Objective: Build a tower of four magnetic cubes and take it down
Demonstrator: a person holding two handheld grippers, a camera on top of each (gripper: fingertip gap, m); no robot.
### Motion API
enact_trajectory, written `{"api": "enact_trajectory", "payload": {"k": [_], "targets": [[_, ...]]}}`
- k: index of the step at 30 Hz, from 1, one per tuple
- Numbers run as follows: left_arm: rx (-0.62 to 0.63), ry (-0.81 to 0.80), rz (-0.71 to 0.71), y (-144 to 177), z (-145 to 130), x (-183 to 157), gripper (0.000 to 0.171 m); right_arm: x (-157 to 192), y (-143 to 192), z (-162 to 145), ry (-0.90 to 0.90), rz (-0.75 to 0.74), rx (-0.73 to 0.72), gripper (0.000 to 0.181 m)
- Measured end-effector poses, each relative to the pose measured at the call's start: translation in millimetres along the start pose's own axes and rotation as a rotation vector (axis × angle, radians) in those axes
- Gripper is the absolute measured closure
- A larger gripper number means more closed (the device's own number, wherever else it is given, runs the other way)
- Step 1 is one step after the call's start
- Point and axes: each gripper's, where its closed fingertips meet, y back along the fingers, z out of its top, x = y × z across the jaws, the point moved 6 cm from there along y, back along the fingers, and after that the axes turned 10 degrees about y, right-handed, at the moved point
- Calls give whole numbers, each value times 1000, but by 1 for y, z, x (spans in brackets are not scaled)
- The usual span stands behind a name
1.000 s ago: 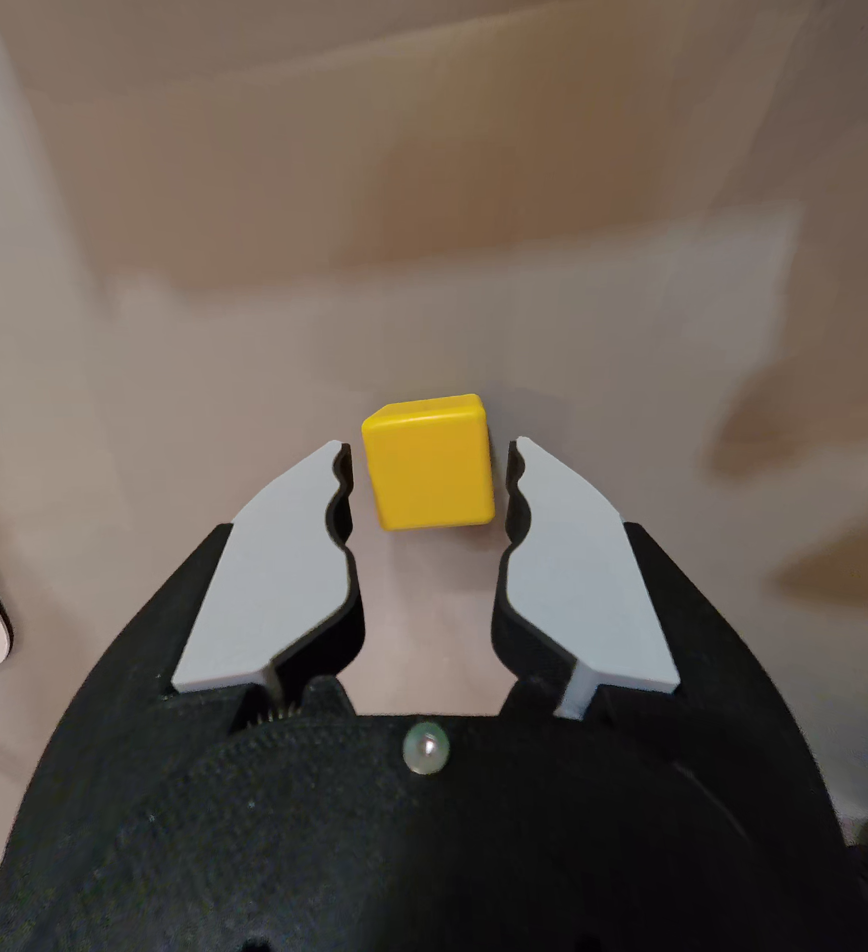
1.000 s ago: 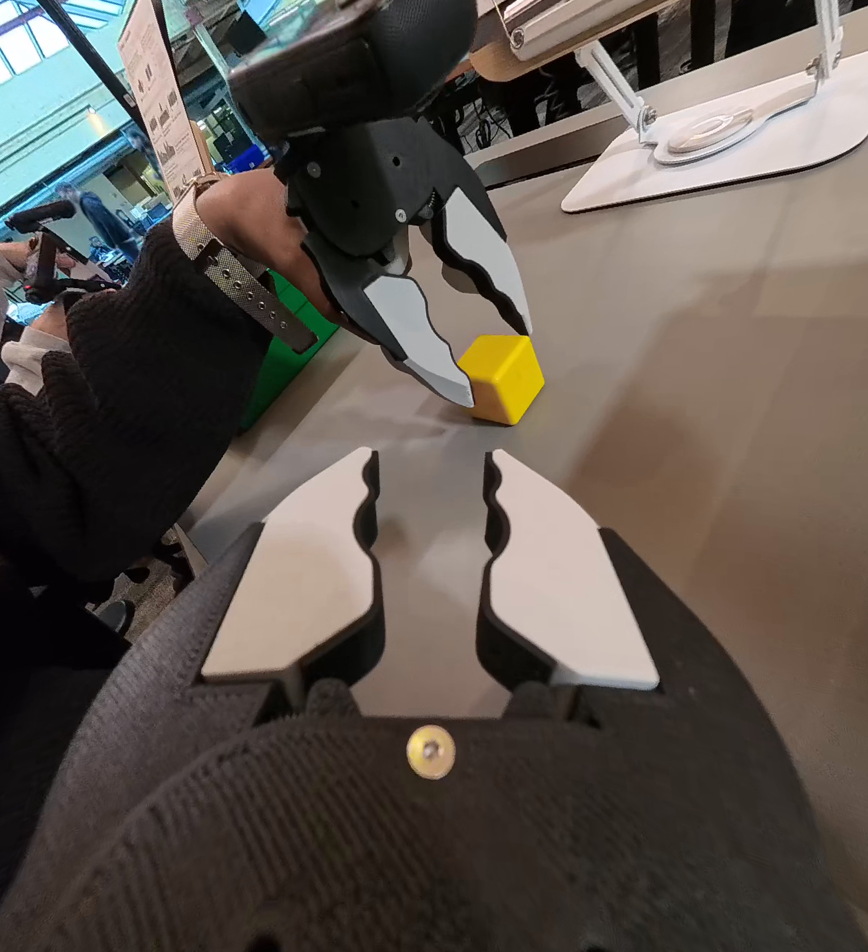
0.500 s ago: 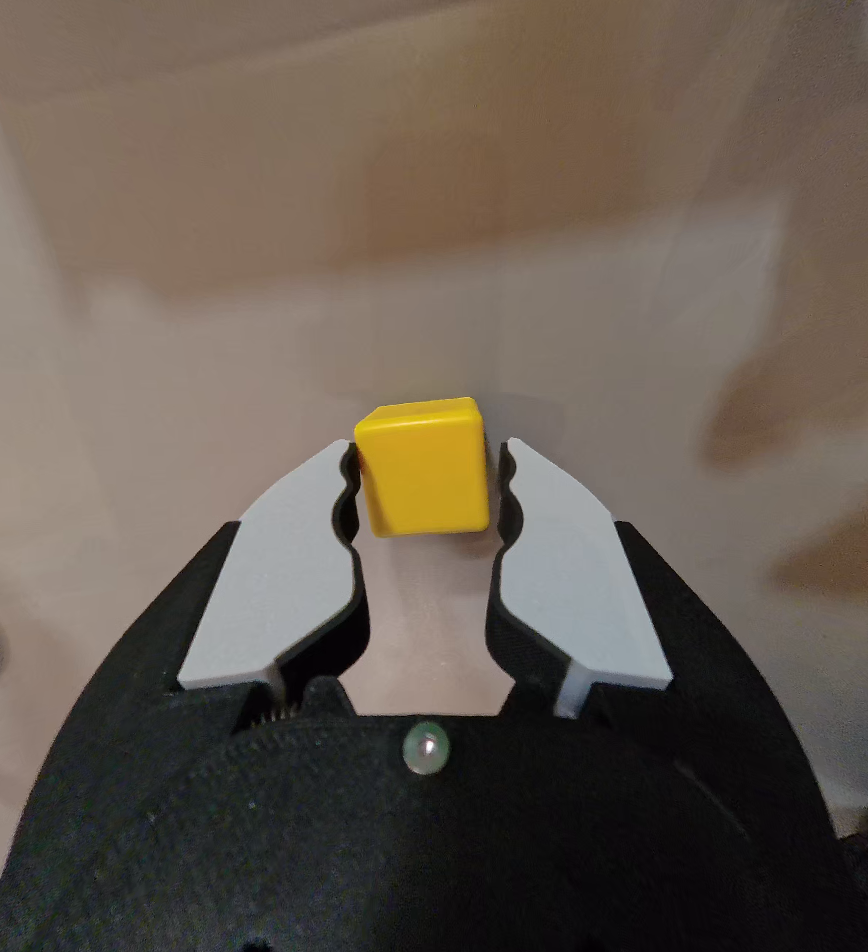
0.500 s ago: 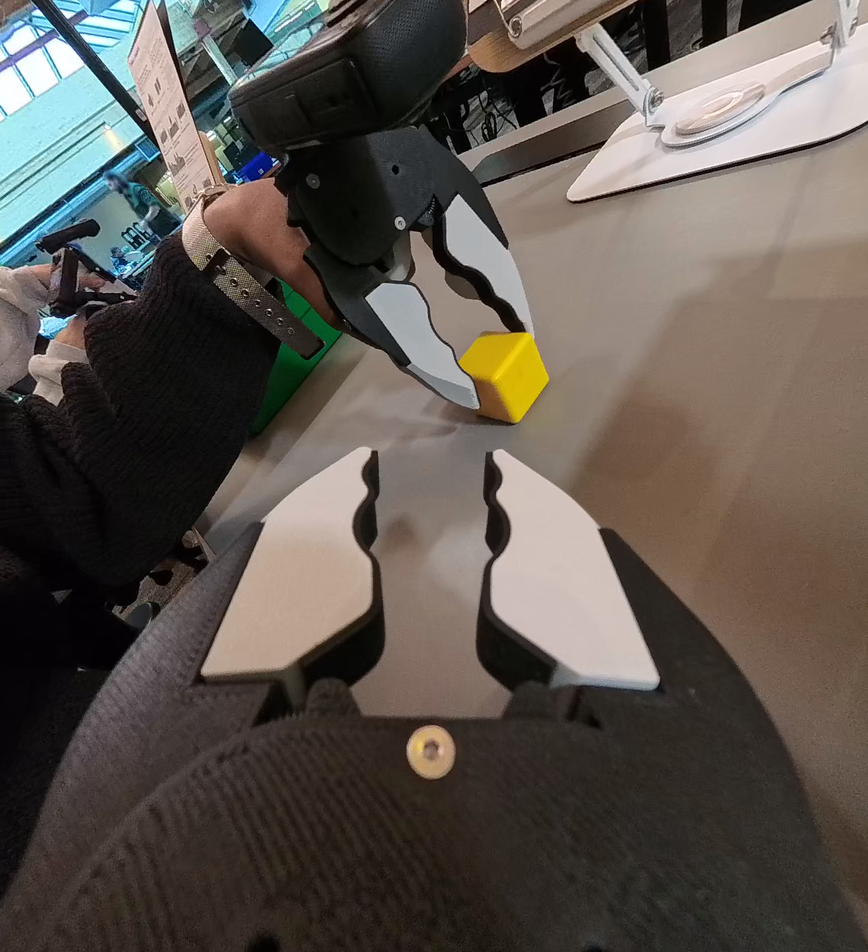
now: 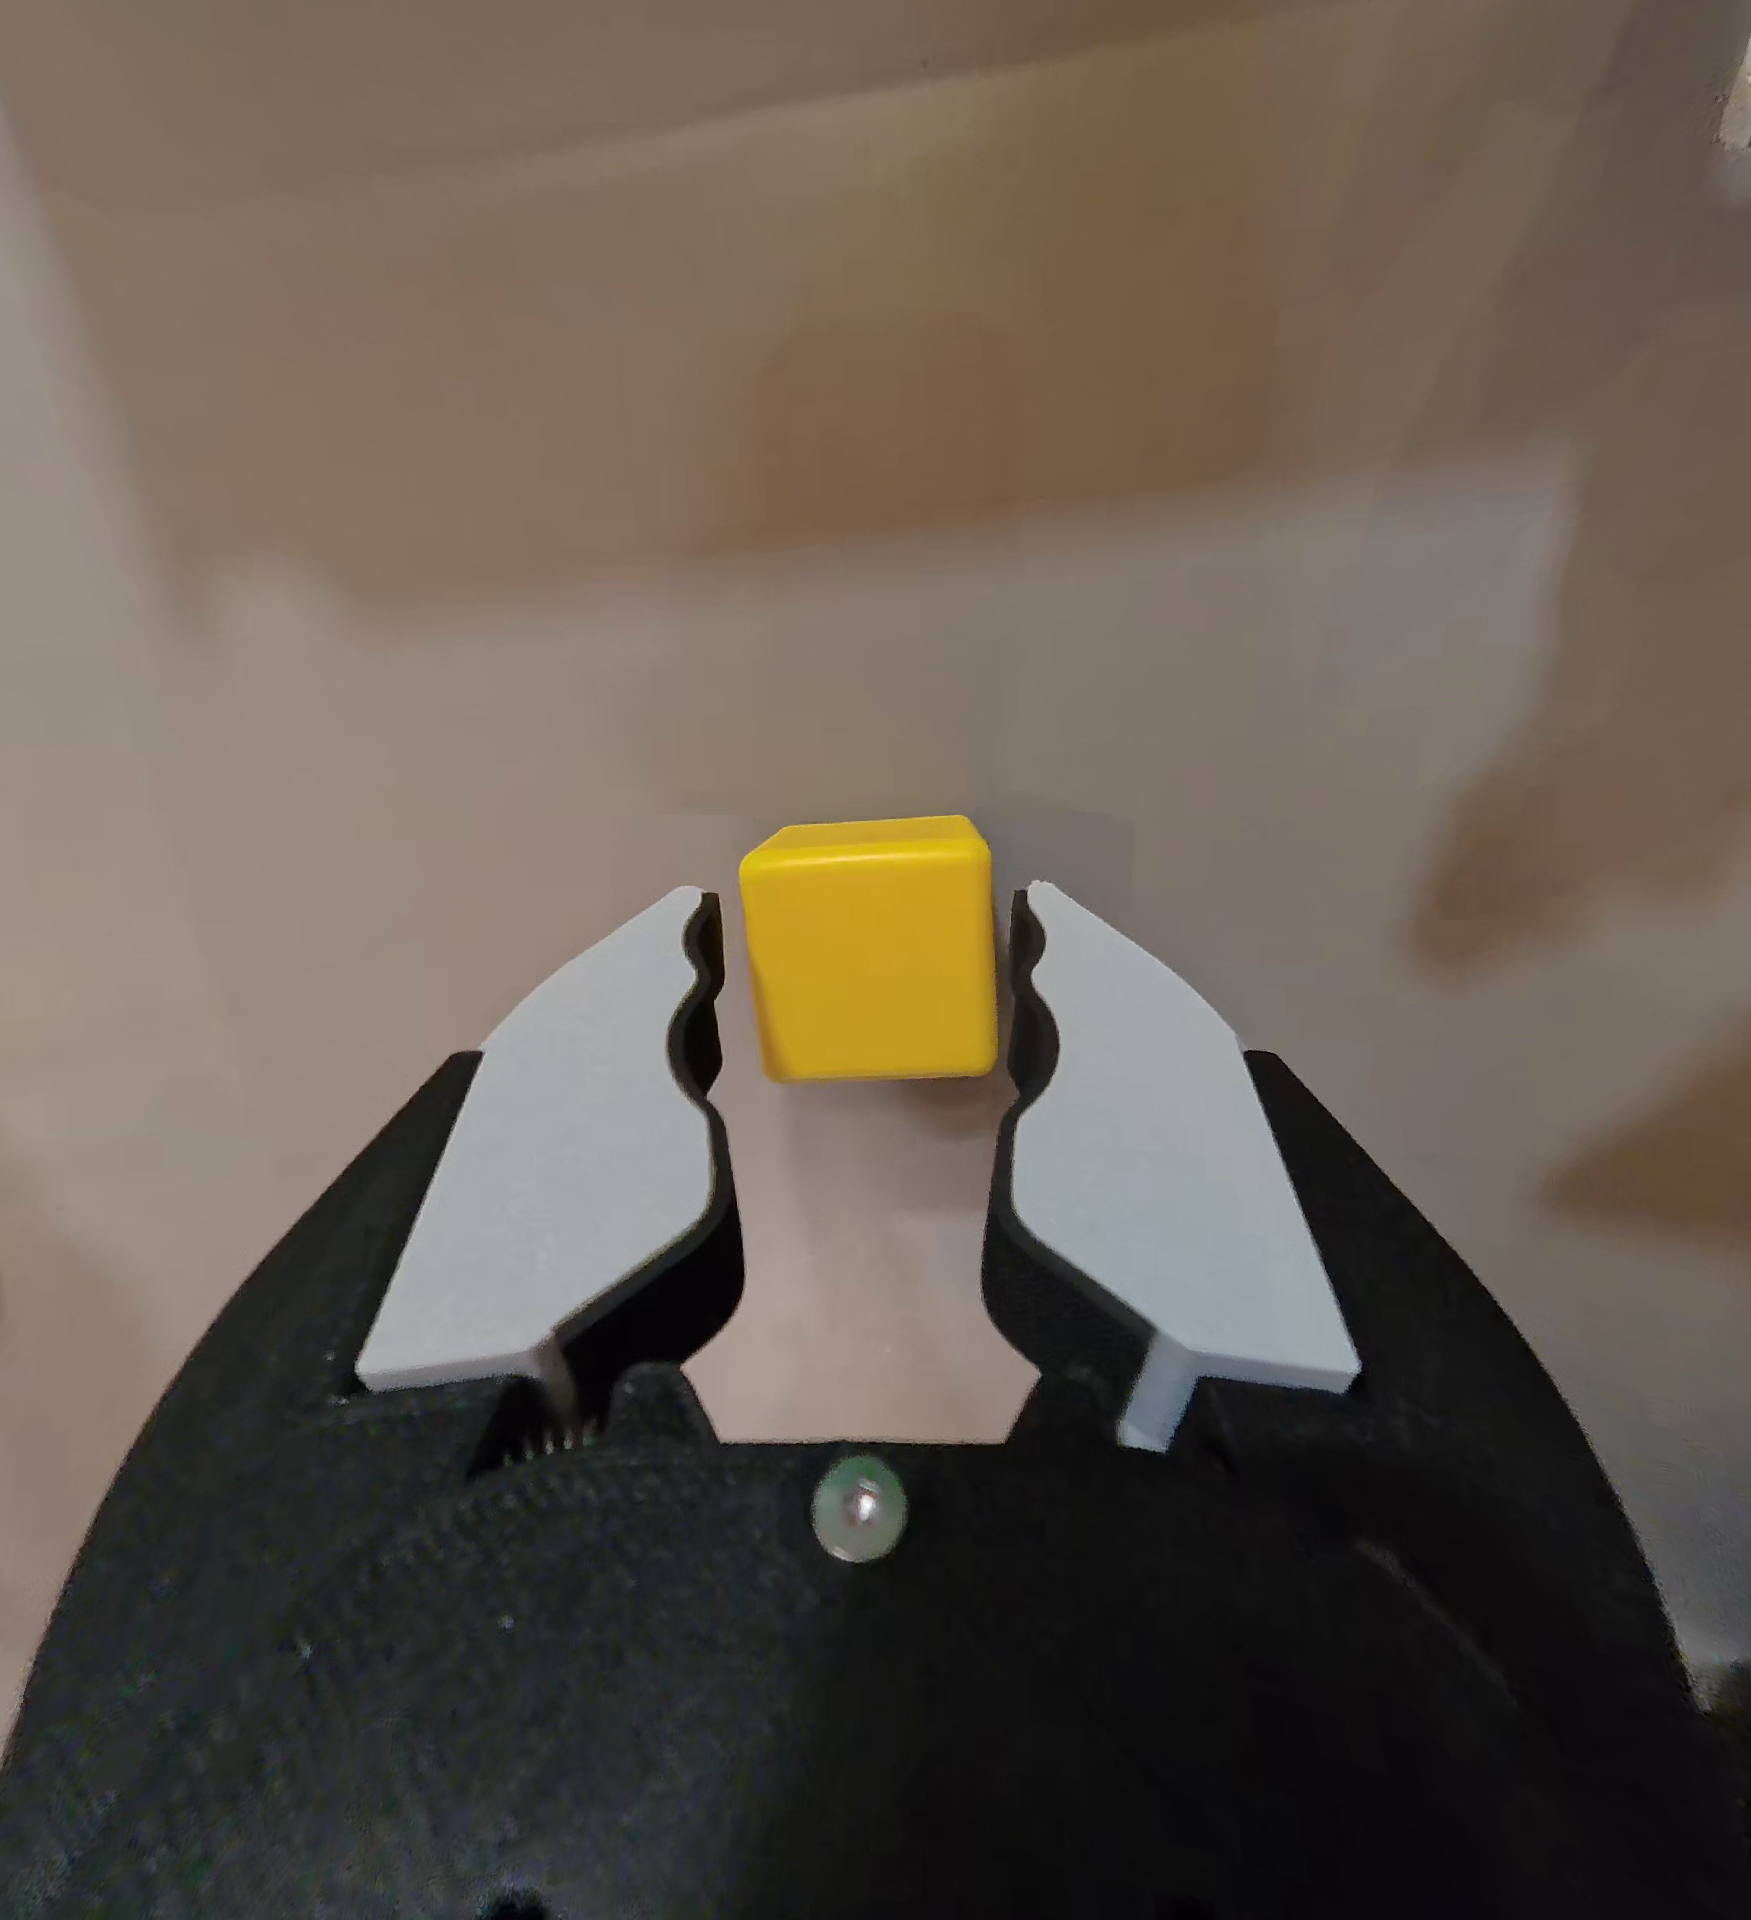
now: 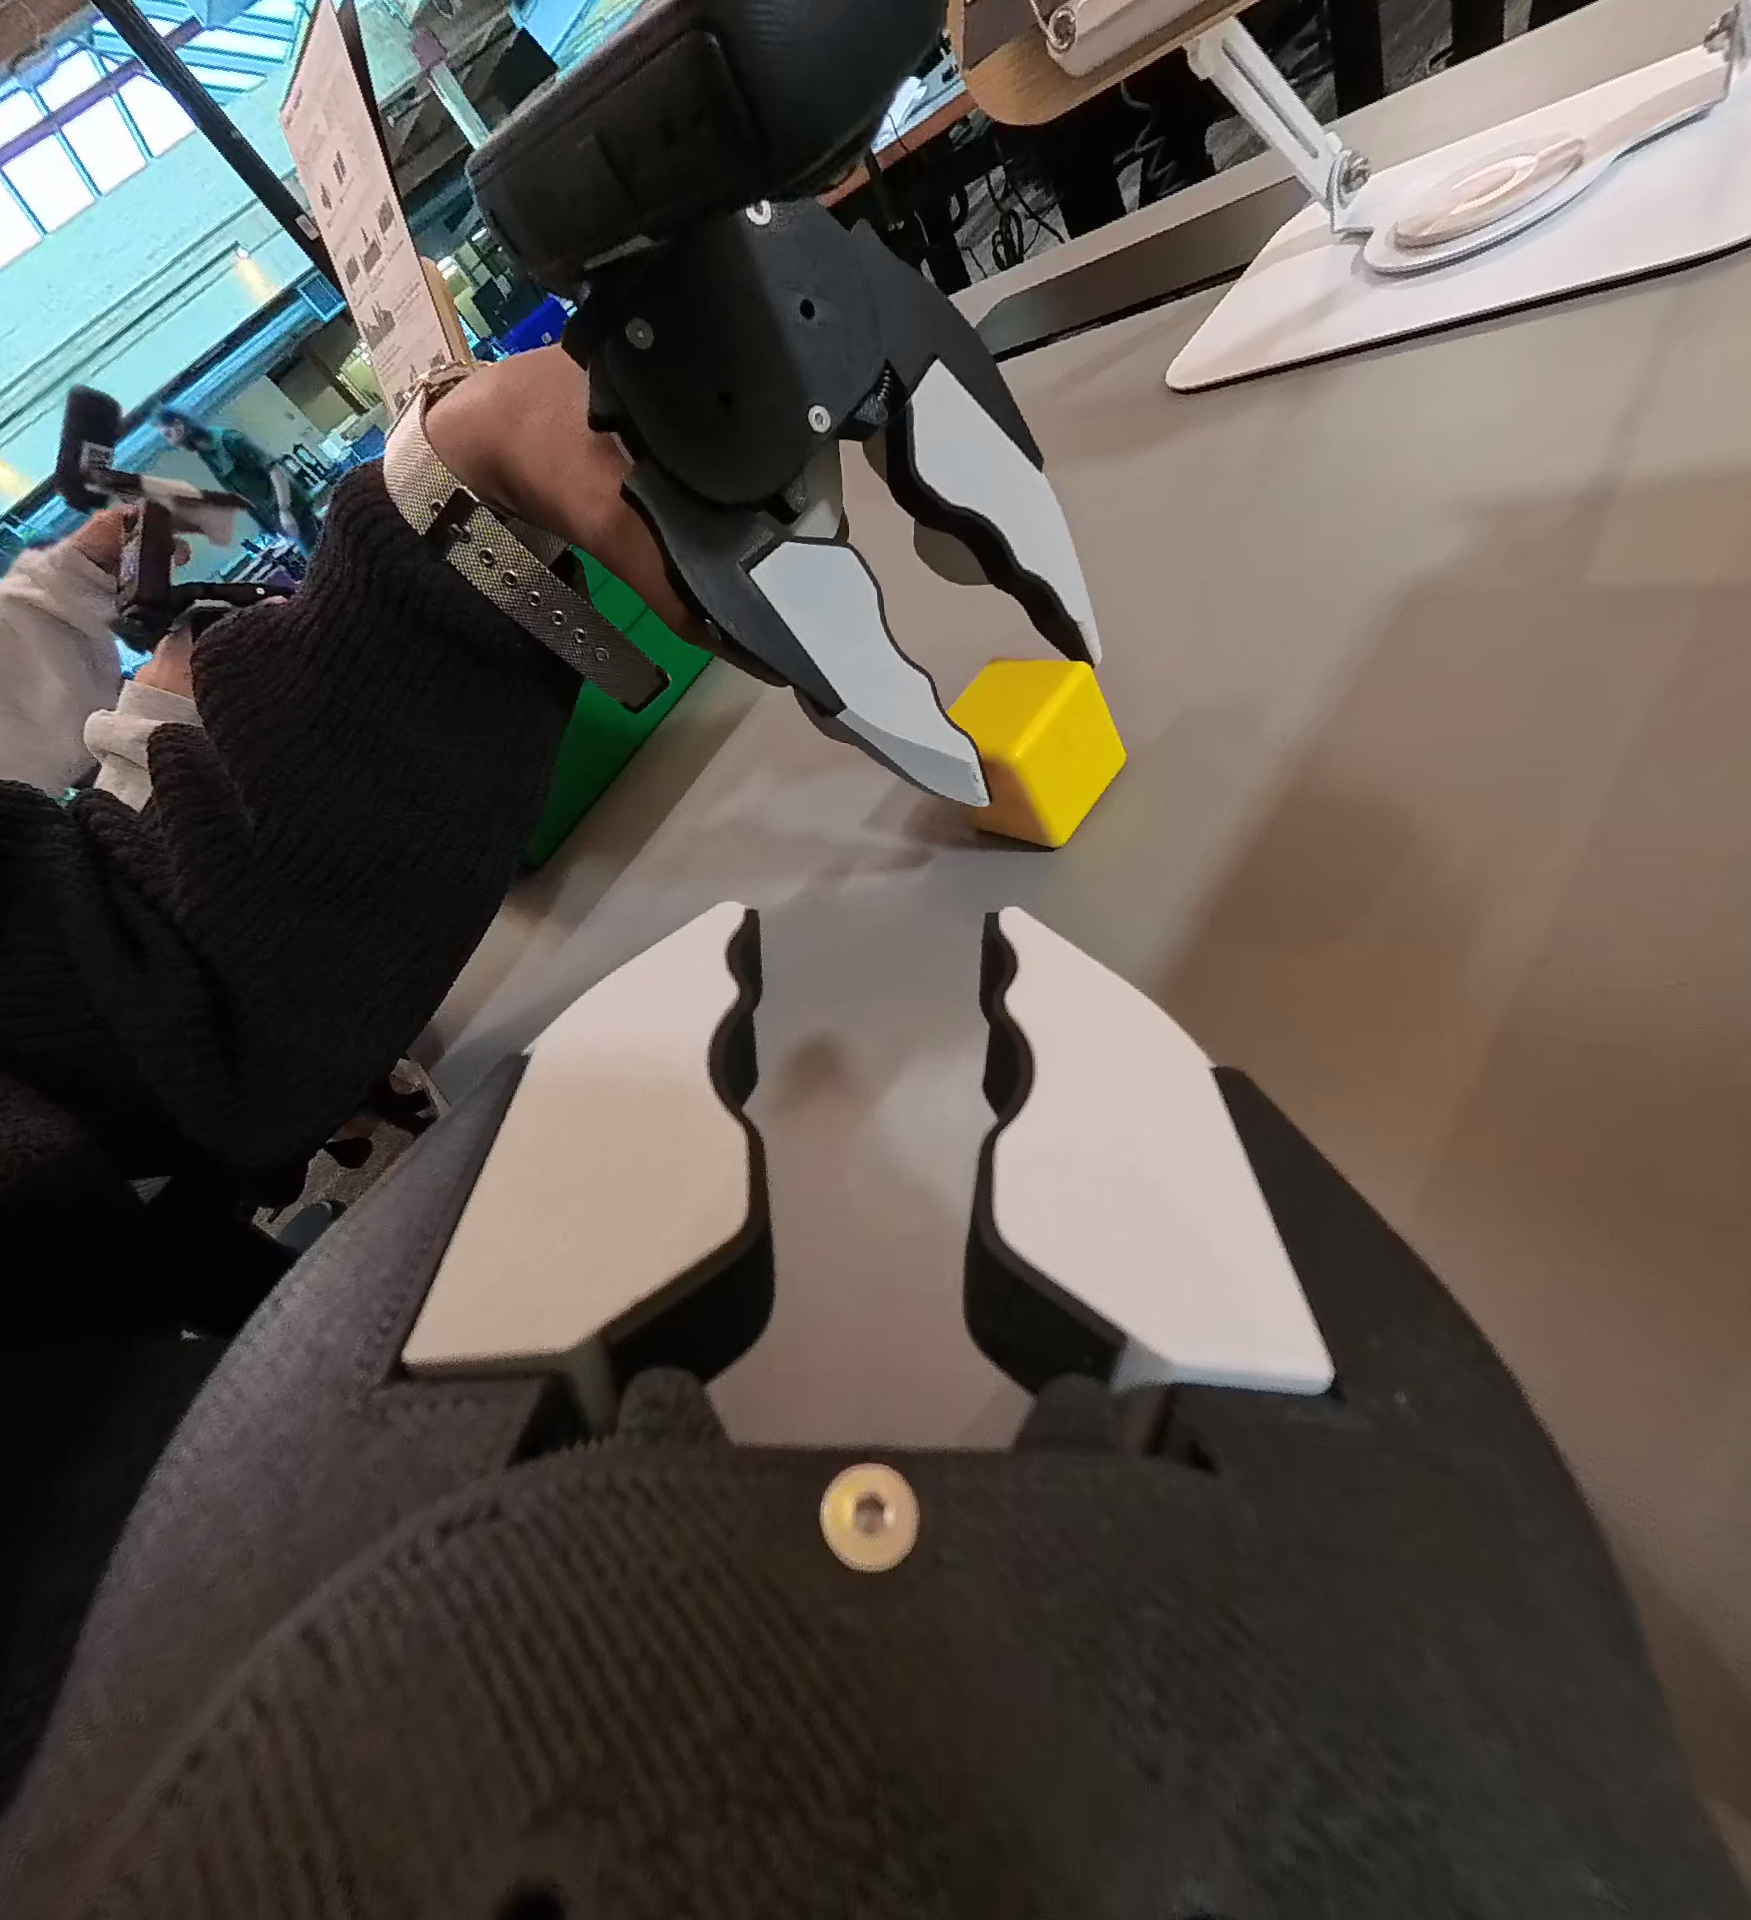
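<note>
Now the yellow cube (image 5: 869, 951) is sitting on the beige table (image 5: 538, 623), directly between the two grey fingertips (image 5: 689, 935) of the left gripper (image 5: 863, 935). Its jaws are standing spread a little wider than the cube, with a thin gap showing on each side, so it is not clamping the cube. In the right wrist view the left gripper (image 6: 1032, 727) is pointing down steeply, one tip beside each side of the cube (image 6: 1047, 753). The right gripper (image 6: 871, 956) is hovering low over the table (image 6: 1473, 831), just short of the cube; its jaws are standing apart and are holding nothing.
</note>
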Motion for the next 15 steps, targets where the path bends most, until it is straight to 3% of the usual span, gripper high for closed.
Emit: {"api": "enact_trajectory", "payload": {"k": [15], "targets": [[24, 6, 15, -2, -1, 1, 118, 0, 0, 0, 1, -8, 3, 139]]}}
